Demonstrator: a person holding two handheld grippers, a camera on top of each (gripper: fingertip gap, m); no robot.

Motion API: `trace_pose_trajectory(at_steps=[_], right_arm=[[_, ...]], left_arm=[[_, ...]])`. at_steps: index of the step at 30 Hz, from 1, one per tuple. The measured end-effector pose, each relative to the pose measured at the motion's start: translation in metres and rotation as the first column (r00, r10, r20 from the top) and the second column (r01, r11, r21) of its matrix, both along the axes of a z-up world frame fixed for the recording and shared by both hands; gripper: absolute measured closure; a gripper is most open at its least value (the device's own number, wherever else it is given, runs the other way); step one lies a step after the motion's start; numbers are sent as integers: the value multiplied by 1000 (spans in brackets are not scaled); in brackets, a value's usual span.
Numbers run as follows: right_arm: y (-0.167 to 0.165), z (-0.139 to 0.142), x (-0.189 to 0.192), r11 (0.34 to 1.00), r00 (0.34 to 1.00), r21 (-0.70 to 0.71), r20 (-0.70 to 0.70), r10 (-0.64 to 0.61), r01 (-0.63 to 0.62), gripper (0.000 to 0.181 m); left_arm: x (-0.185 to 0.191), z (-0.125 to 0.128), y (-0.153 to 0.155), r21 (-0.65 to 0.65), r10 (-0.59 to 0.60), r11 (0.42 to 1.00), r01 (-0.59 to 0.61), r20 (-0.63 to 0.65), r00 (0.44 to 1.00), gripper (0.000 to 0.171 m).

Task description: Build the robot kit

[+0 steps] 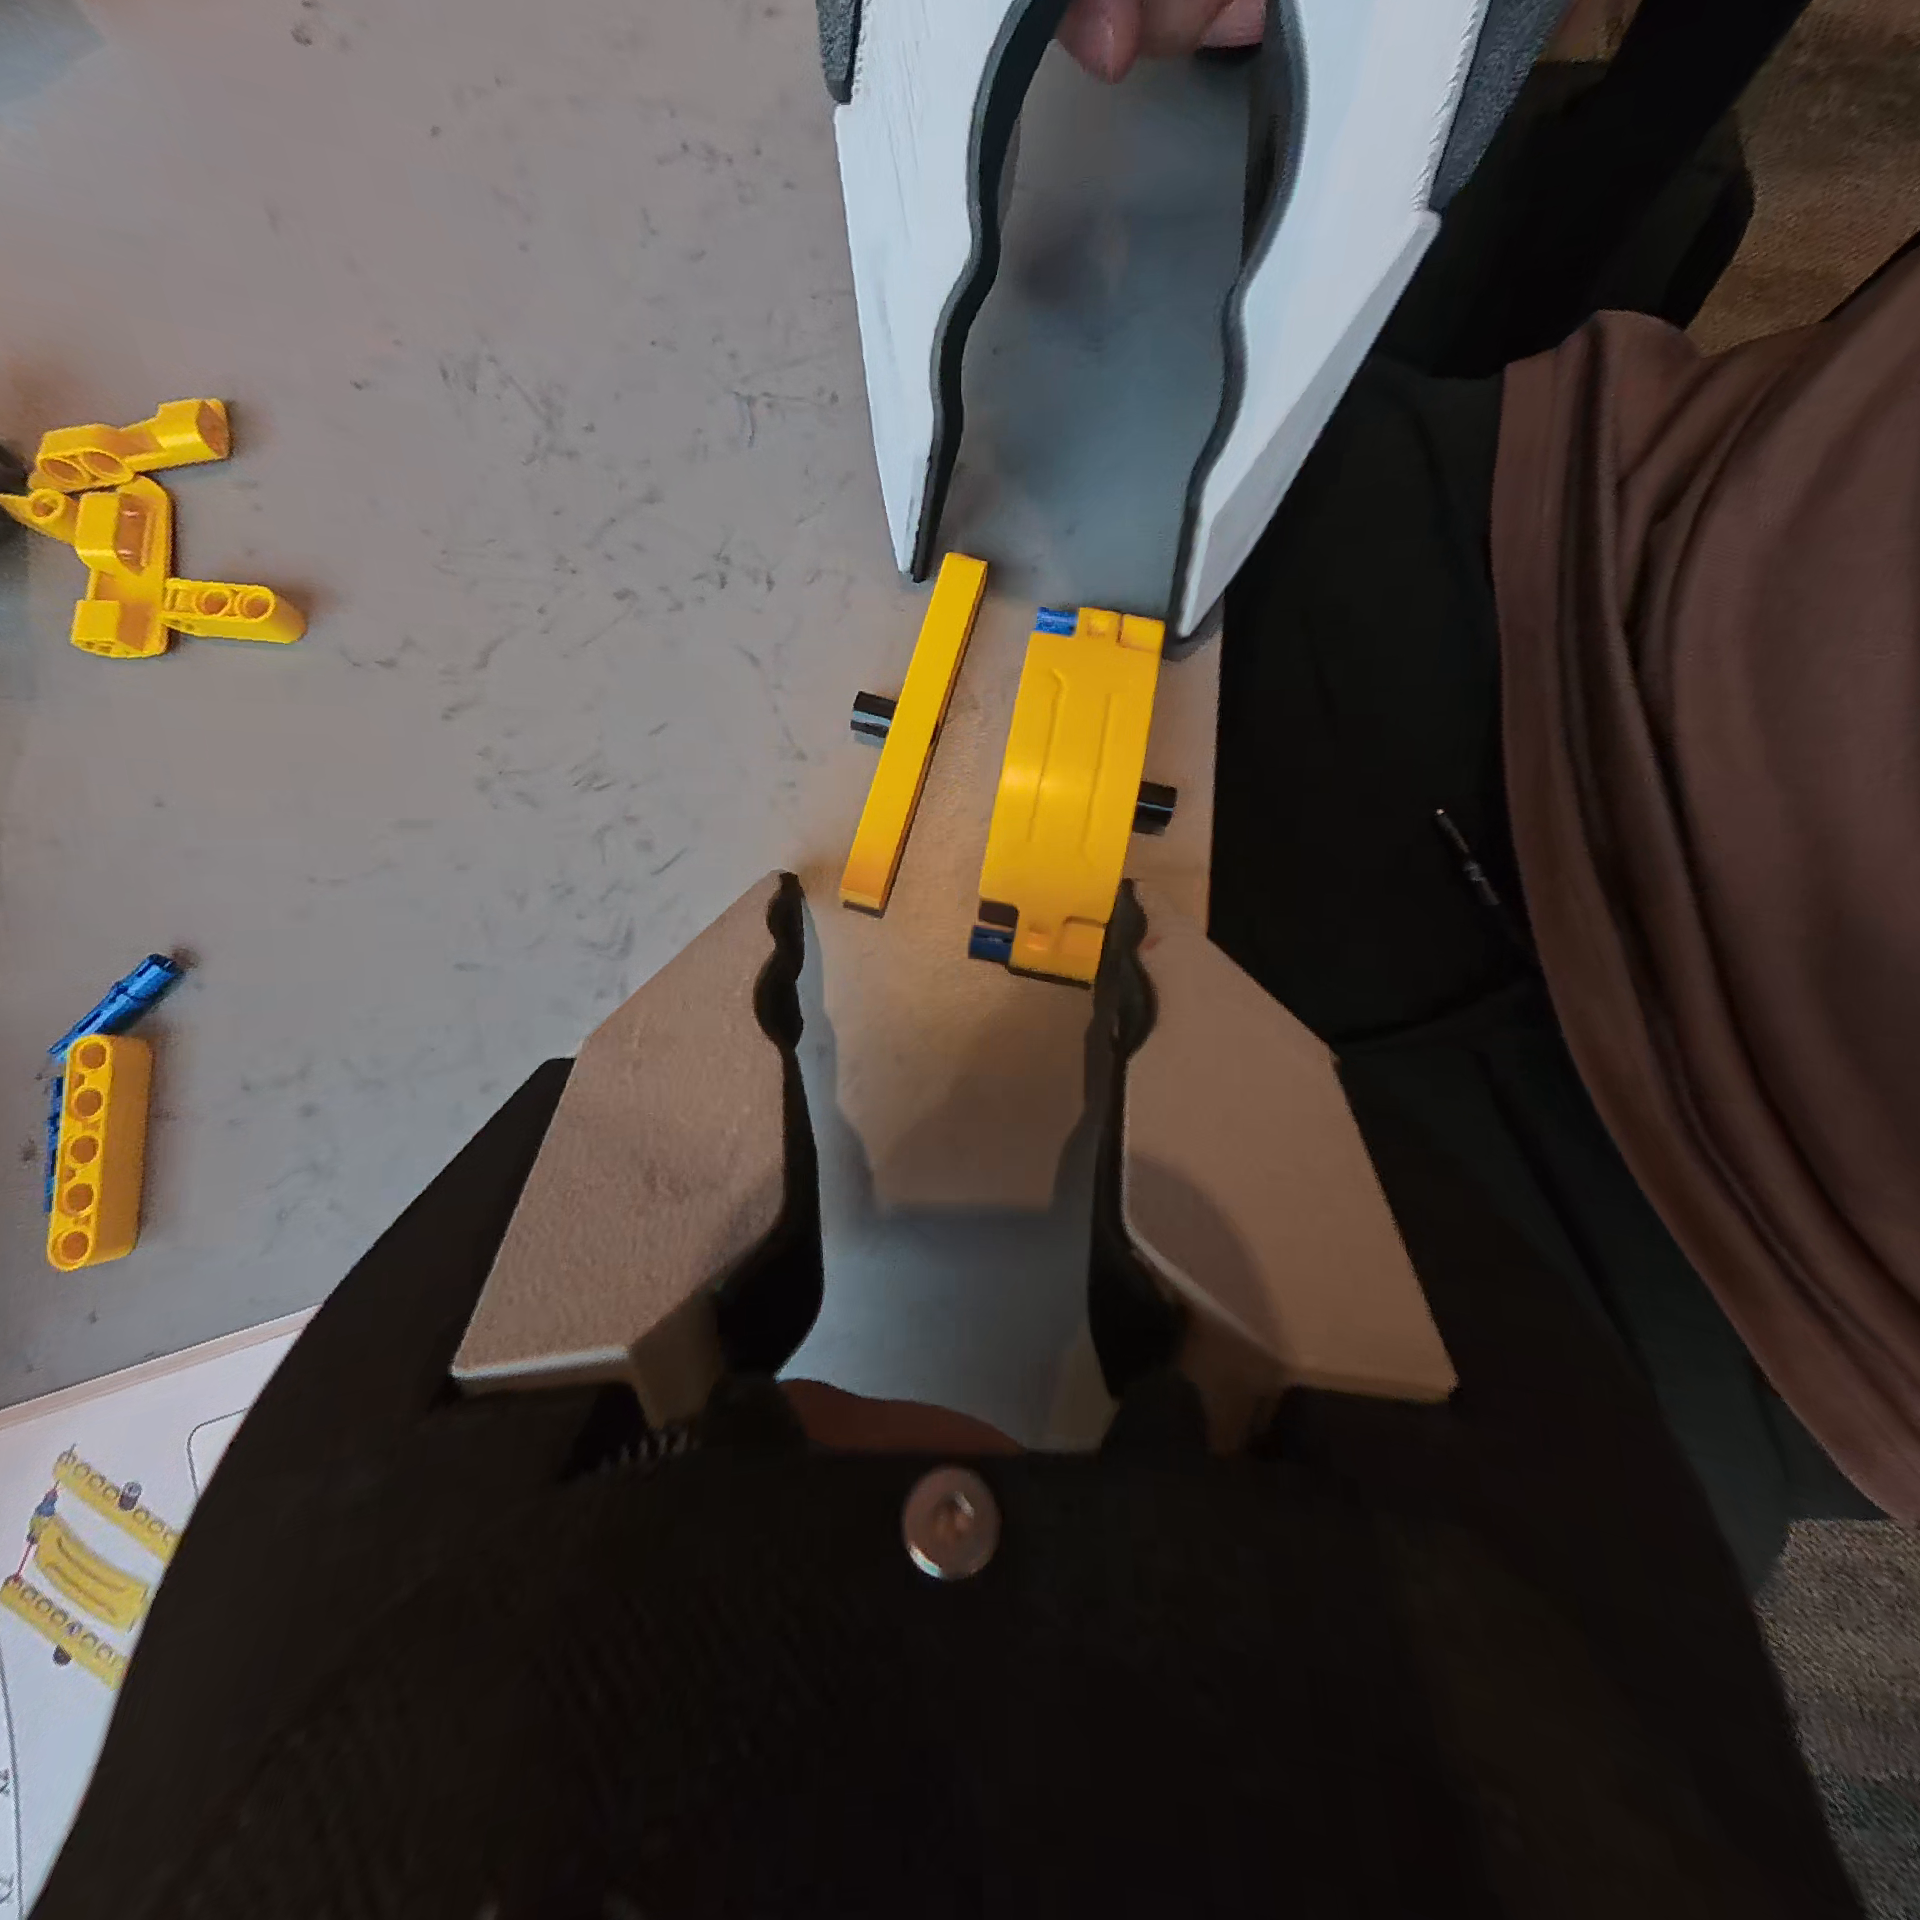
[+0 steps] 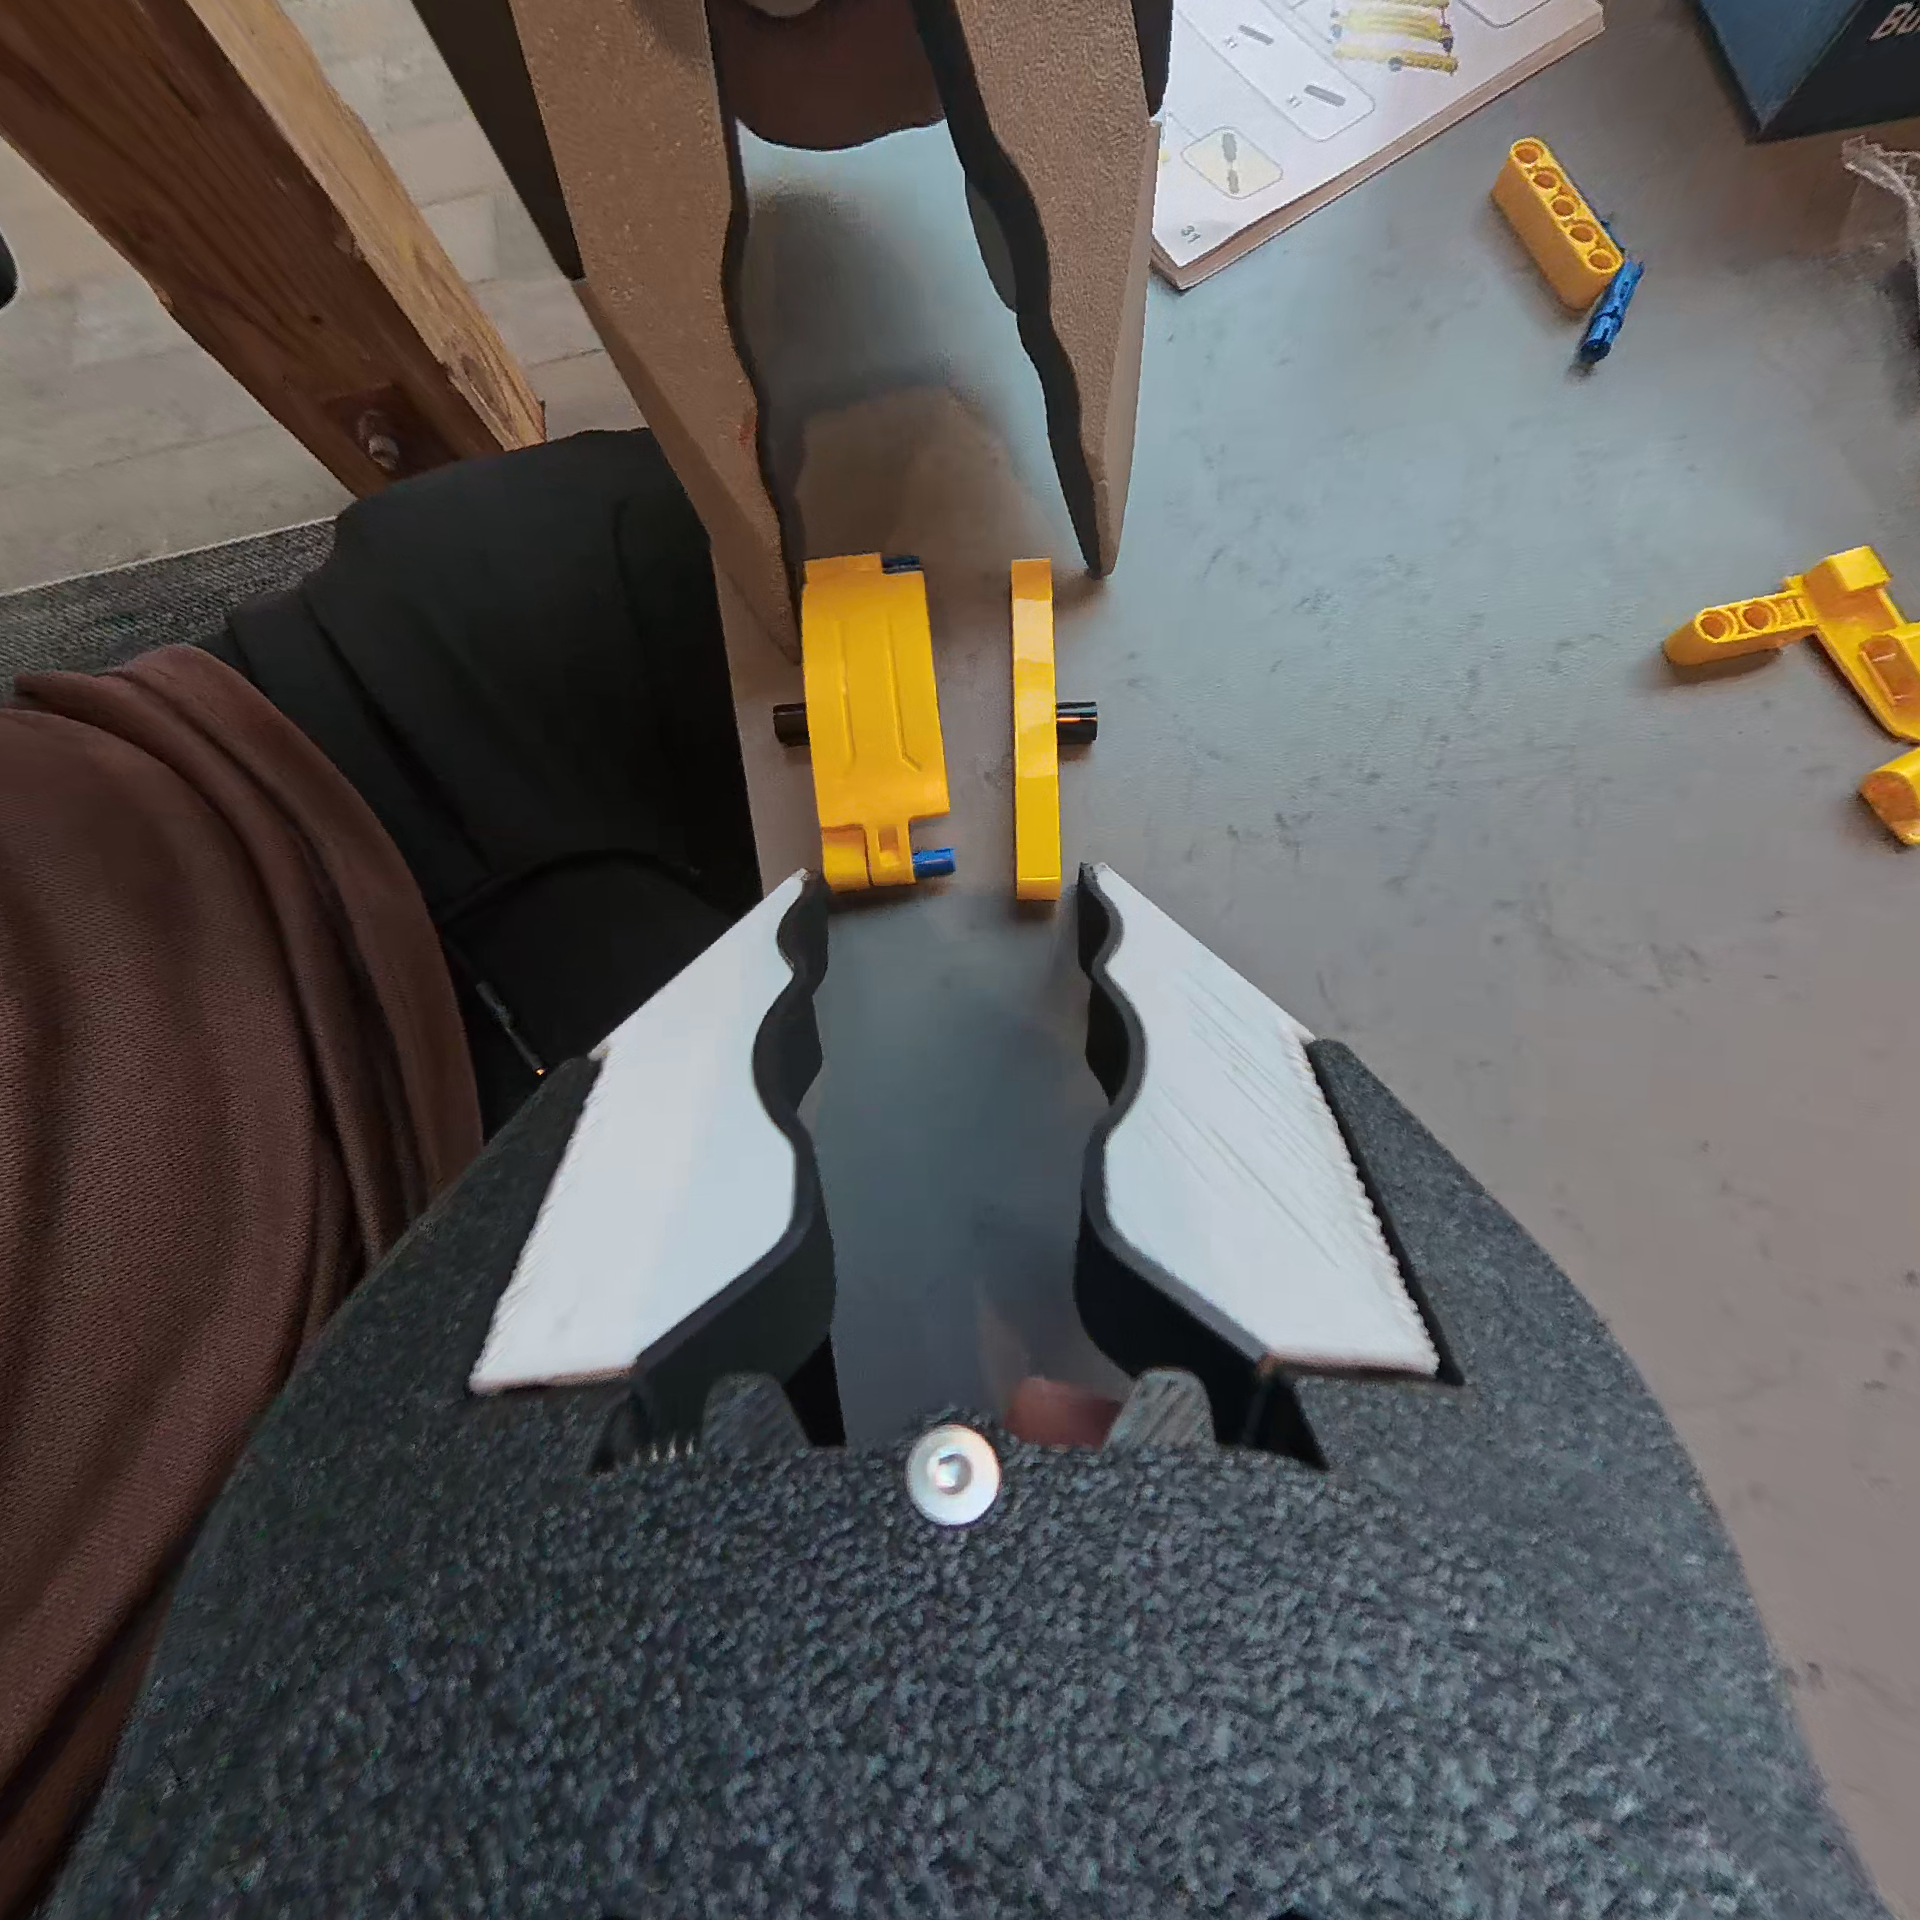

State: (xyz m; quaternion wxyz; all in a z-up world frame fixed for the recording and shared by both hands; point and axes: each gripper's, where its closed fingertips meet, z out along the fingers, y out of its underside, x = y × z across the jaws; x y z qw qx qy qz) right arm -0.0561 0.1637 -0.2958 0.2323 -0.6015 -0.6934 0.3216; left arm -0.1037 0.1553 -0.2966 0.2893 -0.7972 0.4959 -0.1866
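Left gripper (image 1: 961,925) and right gripper (image 2: 943,883): both spread wide, empty, facing tip to tip. Between: curved yellow panel (image 1: 1070,795), yellow beam (image 1: 912,732), lengthwise, seemingly untouched.

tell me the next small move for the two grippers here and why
Probably close the left gripper a little toward the near ends of the two yellow pieces. Both grippers are open, facing each other, with the curved panel and flat bar lying side by side, apart, between them. The right gripper frames the far ends. Neither clearly grips anything.
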Motion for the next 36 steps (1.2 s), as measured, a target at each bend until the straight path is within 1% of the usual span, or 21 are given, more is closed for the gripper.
trace_pose_trajectory(at_steps=[3,4,8,9,12,15,18,22,25,30,36], right_arm=[[2,0,2,1000,1000,21,-1,9,-9,126],[3,1,3,999,1000,36,-10,11,-11,125],[3,10,4,998,998,56,-54,20,-17,129],[2,11,4,998,998,53,-58,24,-21,130],[1,6,3,998,999,50,-40,28,-26,128],[2,3,1,998,999,51,-25,23,-22,125],[0,4,0,999,999,44,-30,26,-25,125],[0,3,2,999,999,24,-28,23,-22,127],[0,4,3,1000,999,6,-32,22,-21,128],[0,4,2,999,999,-3,-26,34,-34,129],[0,0,2,999,999,9,-8,39,-39,132]], left_arm=[[-9,1,2,24,35,999,-34,-42,998,106],[-13,3,1,43,46,998,-44,-56,997,107],[-8,26,-11,143,46,988,-50,26,999,120],[-8,27,-13,157,44,986,-46,17,999,123],[-7,18,-17,137,31,990,-24,-50,998,123],[-1,11,-14,121,17,993,-8,-76,997,125],[8,9,-12,112,-4,994,12,-68,998,133],[14,4,-11,128,-19,991,30,-93,996,147],[15,4,-11,162,-2,987,18,-97,995,147],[12,4,-7,170,15,985,3,-104,995,148],[12,6,-6,209,-28,976,63,-169,985,148]])
